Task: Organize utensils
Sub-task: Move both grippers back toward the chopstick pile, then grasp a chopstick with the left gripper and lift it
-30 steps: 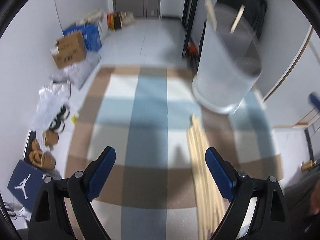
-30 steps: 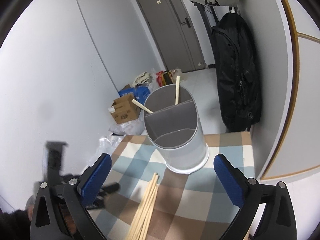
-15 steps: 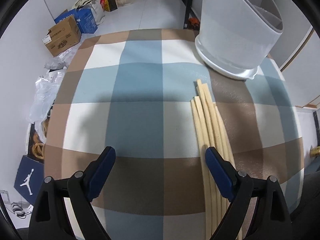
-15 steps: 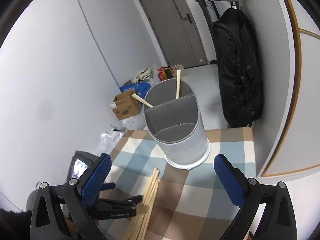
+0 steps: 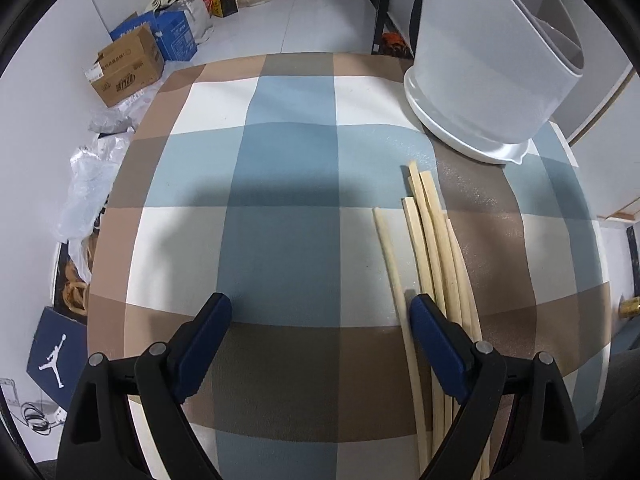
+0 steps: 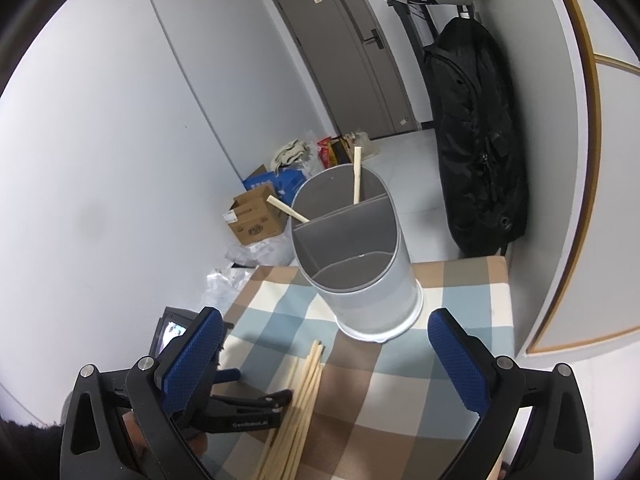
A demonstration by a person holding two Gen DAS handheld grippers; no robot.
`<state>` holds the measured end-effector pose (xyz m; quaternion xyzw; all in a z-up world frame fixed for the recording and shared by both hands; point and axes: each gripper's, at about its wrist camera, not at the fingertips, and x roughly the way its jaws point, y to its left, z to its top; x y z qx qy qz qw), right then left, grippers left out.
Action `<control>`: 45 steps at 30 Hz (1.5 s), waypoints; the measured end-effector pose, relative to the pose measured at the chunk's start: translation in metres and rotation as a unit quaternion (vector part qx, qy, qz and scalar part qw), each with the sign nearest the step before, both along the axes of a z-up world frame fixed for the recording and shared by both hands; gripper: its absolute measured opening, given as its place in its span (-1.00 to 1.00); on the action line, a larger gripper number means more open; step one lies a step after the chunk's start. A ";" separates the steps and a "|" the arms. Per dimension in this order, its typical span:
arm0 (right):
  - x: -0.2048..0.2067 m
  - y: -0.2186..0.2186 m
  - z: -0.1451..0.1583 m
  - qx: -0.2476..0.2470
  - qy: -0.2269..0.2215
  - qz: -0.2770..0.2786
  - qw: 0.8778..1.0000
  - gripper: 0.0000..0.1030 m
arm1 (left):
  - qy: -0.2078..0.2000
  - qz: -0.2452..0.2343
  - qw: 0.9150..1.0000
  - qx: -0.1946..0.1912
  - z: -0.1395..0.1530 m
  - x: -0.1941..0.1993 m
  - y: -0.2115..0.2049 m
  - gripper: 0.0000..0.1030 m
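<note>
Pointing steeply down at the checked tabletop, the left gripper has its jaws spread wide with nothing between them but bare cloth. Its right-hand blue pad sits over the near part of the bundle of pale wooden chopsticks; whether it touches them cannot be told. One thin stick lies just inside that pad, the rest run under and beyond it. In the right wrist view the same gripper shows as black arms low over the left edge of the bundle.

The right gripper hangs higher and further back, its jaws also wide apart and holding nothing, framing the tabletop and the holder beyond.

The chopsticks lie side by side on the cloth, their squared ends toward the grey utensil holder, close to its base but not touching. The holder stands upright on its white foot at the far side of the tabletop, split by an inner divider. Two more chopsticks lean in its far compartment; the near one looks empty.

The cloth is a check of blue, tan, brown and cream. Beyond it are a pale floor, cardboard boxes, bags and plastic wrap along a white wall, a grey door, and a black bag hanging on the right.
</note>
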<state>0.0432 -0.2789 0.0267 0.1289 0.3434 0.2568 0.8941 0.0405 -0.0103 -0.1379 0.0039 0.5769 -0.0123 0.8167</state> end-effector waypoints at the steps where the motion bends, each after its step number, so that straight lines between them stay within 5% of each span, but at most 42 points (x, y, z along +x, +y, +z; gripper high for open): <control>1: 0.001 0.000 0.000 0.001 0.001 0.000 1.000 1.00 | 0.002 0.001 1.000 -0.002 0.000 0.001 0.000 0.71; 7: -0.001 0.001 0.002 0.004 -0.002 0.000 1.000 1.00 | 0.002 0.008 1.000 -0.004 0.000 0.012 0.001 0.67; 16: 0.005 -0.008 -0.001 0.015 0.018 -0.014 1.000 1.00 | 0.005 0.008 1.000 -0.012 0.004 0.030 0.002 -0.50; 18: 0.006 -0.009 -0.002 0.017 0.020 -0.013 1.000 1.00 | 0.008 0.006 1.000 -0.018 0.005 0.031 0.003 -0.94; 25: 0.009 -0.003 -0.012 -0.003 0.046 -0.002 0.999 1.00 | 0.006 0.033 0.997 -0.067 0.005 0.032 0.022 -0.99; 29: 0.011 0.008 -0.025 -0.025 0.069 0.017 0.997 0.95 | -0.030 0.053 0.993 -0.097 0.019 0.021 0.037 -0.99; 36: 0.022 0.046 -0.062 -0.072 0.132 0.065 0.986 0.35 | -0.100 0.075 0.981 -0.146 0.044 0.006 0.057 -0.99; 41: 0.025 0.079 -0.077 -0.115 0.139 0.097 0.979 0.10 | -0.115 0.096 0.972 -0.181 0.046 0.011 0.071 -0.99; 45: 0.034 0.098 -0.090 -0.144 0.145 0.097 0.974 -0.30 | -0.124 0.097 0.968 -0.197 0.049 0.011 0.080 -0.99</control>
